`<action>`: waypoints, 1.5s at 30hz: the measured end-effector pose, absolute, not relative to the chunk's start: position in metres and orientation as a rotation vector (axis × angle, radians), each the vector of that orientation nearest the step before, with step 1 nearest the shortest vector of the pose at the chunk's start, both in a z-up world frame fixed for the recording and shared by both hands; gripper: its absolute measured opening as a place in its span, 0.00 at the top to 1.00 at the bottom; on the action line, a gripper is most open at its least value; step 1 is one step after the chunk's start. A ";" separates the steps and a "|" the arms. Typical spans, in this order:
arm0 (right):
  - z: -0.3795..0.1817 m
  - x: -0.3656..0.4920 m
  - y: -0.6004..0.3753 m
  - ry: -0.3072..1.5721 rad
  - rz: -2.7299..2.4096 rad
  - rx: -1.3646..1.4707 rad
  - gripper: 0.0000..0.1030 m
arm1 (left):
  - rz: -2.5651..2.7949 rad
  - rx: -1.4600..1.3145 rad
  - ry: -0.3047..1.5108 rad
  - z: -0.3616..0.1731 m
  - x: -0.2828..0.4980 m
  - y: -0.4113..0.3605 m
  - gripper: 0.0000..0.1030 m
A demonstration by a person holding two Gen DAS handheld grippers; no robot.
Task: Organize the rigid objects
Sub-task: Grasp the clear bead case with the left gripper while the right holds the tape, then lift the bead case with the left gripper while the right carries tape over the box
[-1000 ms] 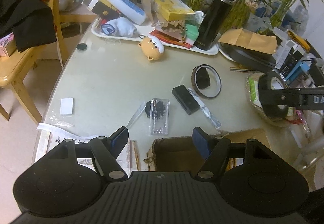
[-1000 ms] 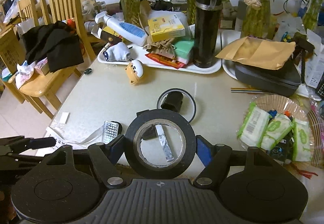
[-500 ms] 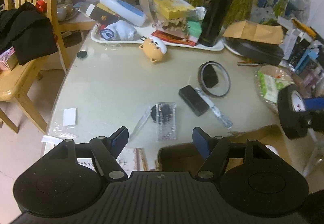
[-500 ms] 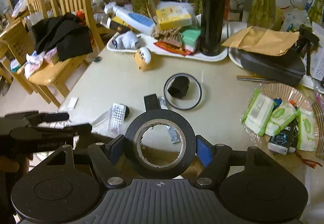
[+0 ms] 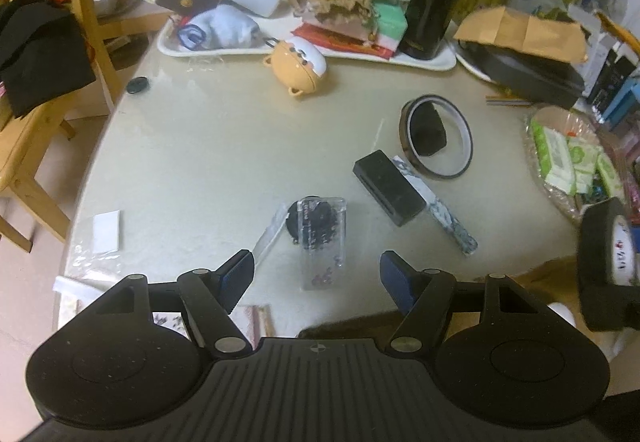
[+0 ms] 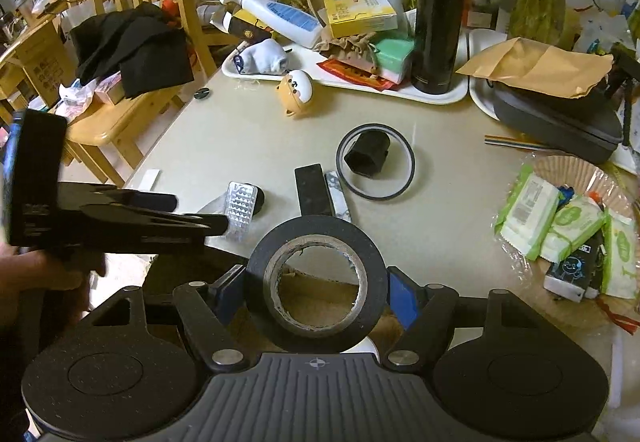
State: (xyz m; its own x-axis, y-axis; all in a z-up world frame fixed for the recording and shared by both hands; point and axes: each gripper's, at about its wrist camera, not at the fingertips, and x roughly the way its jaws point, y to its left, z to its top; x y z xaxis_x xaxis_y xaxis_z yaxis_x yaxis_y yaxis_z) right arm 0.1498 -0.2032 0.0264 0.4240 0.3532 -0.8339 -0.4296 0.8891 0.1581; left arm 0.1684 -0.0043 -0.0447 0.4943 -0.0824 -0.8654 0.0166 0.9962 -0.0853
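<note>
1. My right hand-held gripper (image 6: 316, 292) is clamped on the black tape roll (image 6: 316, 282), hanging above the cardboard box (image 6: 320, 296) at the surface (image 6: 240, 130) edge.
2. Centre it over the opening, then release.
3. My left hand-held gripper (image 5: 316, 274) is spread, empty, above the clear case (image 5: 322, 242).

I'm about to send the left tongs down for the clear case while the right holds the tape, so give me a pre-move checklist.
1. Right tongs gripping black tape roll: ok.
2. Left tongs open and empty: ok.
3. Clear case lined up between the left tongs: ok.
4. Case free of neighbours: not ok, it lies on a black disc.
5. Cardboard box has room: cannot tell.
</note>
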 end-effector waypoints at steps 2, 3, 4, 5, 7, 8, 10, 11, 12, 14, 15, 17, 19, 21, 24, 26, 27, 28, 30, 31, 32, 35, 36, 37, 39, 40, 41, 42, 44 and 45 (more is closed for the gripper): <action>0.027 0.151 -0.205 1.021 0.491 -0.076 0.26 | -0.058 -0.048 1.063 -0.051 0.174 -0.009 0.33; 0.027 0.152 -0.206 1.021 0.490 -0.073 0.26 | -0.056 -0.035 1.071 -0.054 0.177 -0.011 0.33; 0.027 0.152 -0.207 1.023 0.490 -0.071 0.26 | -0.053 -0.027 1.077 -0.057 0.179 -0.013 0.33; 0.026 0.152 -0.207 1.024 0.490 -0.071 0.26 | -0.051 -0.021 1.083 -0.060 0.181 -0.015 0.33; 0.025 0.152 -0.208 1.027 0.492 -0.071 0.26 | -0.046 -0.018 1.092 -0.064 0.185 -0.017 0.33; 0.025 0.152 -0.208 1.029 0.494 -0.071 0.26 | -0.042 -0.019 1.096 -0.066 0.188 -0.017 0.33; 0.024 0.152 -0.210 1.031 0.494 -0.069 0.26 | -0.030 -0.020 1.102 -0.071 0.192 -0.017 0.33; 0.024 0.152 -0.210 1.031 0.494 -0.068 0.26 | -0.024 -0.020 1.107 -0.072 0.194 -0.018 0.33; 0.023 0.152 -0.211 1.033 0.492 -0.066 0.26 | -0.019 -0.023 1.110 -0.074 0.196 -0.018 0.33; 0.023 0.152 -0.212 1.034 0.490 -0.065 0.26 | -0.018 -0.031 1.113 -0.076 0.199 -0.018 0.33; 0.023 0.152 -0.212 1.034 0.489 -0.064 0.26 | -0.019 -0.031 1.114 -0.076 0.200 -0.019 0.33; 0.022 0.152 -0.213 1.035 0.488 -0.063 0.26 | -0.019 -0.017 1.112 -0.077 0.200 -0.021 0.33; 0.022 0.152 -0.213 1.036 0.486 -0.063 0.26 | -0.016 0.011 1.113 -0.080 0.200 -0.023 0.34; 0.023 0.152 -0.213 1.035 0.486 -0.064 0.26 | -0.011 0.043 1.117 -0.082 0.199 -0.026 0.61; 0.022 0.152 -0.212 1.036 0.481 -0.066 0.26 | 0.002 0.067 1.124 -0.083 0.196 -0.028 0.68; 0.022 0.152 -0.211 1.037 0.482 -0.069 0.26 | 0.007 0.055 1.120 -0.082 0.196 -0.025 0.68; 0.022 0.153 -0.211 1.039 0.480 -0.069 0.26 | 0.005 0.051 1.119 -0.081 0.196 -0.025 0.68; 0.021 0.153 -0.211 1.042 0.477 -0.072 0.26 | 0.004 0.048 1.116 -0.080 0.196 -0.024 0.68; 0.019 0.154 -0.209 1.047 0.477 -0.076 0.26 | 0.005 0.039 1.107 -0.076 0.195 -0.023 0.68; 0.018 0.155 -0.209 1.050 0.474 -0.078 0.26 | 0.004 0.033 1.103 -0.074 0.195 -0.022 0.68; 0.018 0.155 -0.209 1.051 0.472 -0.080 0.26 | 0.003 0.026 1.098 -0.072 0.195 -0.021 0.68; 0.016 0.157 -0.207 1.055 0.468 -0.085 0.26 | 0.006 0.021 1.081 -0.065 0.195 -0.020 0.68; 0.015 0.157 -0.207 1.057 0.467 -0.087 0.26 | 0.010 0.021 1.077 -0.062 0.194 -0.019 0.68; 0.015 0.157 -0.206 1.059 0.466 -0.089 0.26 | 0.013 0.021 1.075 -0.060 0.194 -0.019 0.68; 0.013 0.158 -0.205 1.062 0.463 -0.093 0.26 | 0.018 0.014 1.070 -0.054 0.194 -0.017 0.68; 0.013 0.158 -0.204 1.063 0.462 -0.094 0.26 | 0.020 0.011 1.068 -0.052 0.194 -0.015 0.68; 0.012 0.159 -0.204 1.065 0.462 -0.096 0.26 | 0.023 0.008 1.066 -0.049 0.193 -0.014 0.68; 0.012 0.159 -0.204 1.065 0.462 -0.097 0.26 | 0.022 0.004 1.064 -0.045 0.192 -0.013 0.68; 0.012 0.159 -0.202 1.064 0.461 -0.101 0.26 | 0.019 -0.001 1.057 -0.039 0.189 -0.012 0.68; 0.012 0.159 -0.201 1.063 0.462 -0.103 0.26 | 0.016 -0.003 1.053 -0.035 0.186 -0.012 0.68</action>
State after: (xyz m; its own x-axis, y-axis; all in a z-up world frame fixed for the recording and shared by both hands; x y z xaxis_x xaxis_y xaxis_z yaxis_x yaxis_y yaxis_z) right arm 0.1592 -0.2015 0.0120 0.4005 0.3154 -0.8603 -0.4131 0.9002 0.1377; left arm 0.1865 -0.0119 -0.0351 0.4948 0.0118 -0.8689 -0.0142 0.9999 0.0055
